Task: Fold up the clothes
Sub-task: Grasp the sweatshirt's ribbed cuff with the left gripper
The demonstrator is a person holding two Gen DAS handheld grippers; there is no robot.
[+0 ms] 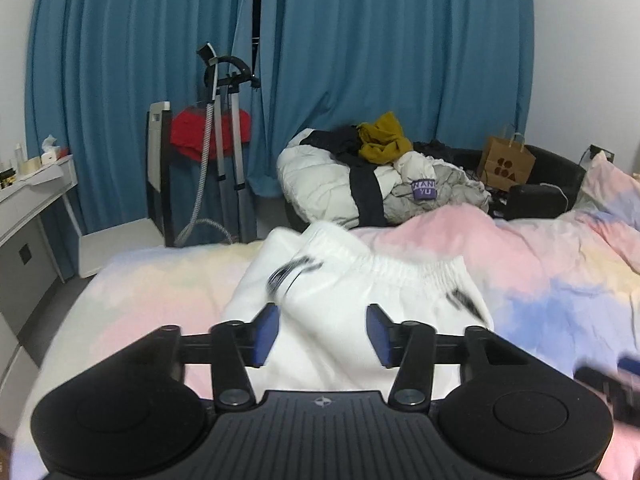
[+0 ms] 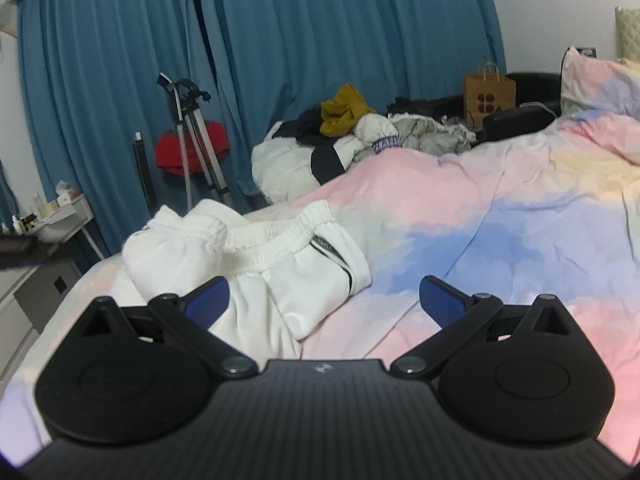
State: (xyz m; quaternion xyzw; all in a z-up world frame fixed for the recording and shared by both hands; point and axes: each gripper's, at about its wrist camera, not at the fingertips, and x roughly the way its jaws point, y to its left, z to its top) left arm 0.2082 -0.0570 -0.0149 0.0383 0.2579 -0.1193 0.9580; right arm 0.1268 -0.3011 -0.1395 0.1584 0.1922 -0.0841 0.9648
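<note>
One pair of white trousers (image 1: 360, 288) is seen crumpled on the pastel bed cover (image 1: 560, 280), its gathered elastic waistband turned toward the far edge of the bed. In the left wrist view the left tongs (image 1: 322, 332) are held just above the trousers, tilted downward, with the two blue pads (image 1: 267, 334) parted and white cloth visible in the gap but pressed by neither pad; nothing is gripped. A dark blurred shape at the right edge of that view cannot be identified with certainty. In the right wrist view the right tongs (image 2: 324, 300) are spread wide, pointed slightly downward, the left pad over the trousers and the right pad over bare cover; nothing is pinched. Only this view shows one pillow (image 2: 600, 92) at the head of the bed. Both views show blue curtains (image 1: 380, 60), one brown paper bag (image 1: 506, 162), one pile of clothes (image 1: 368, 172) topped by a mustard garment (image 1: 384, 142), a garment steamer stand (image 1: 224, 128) with a red item, and a white table (image 1: 36, 188).
</note>
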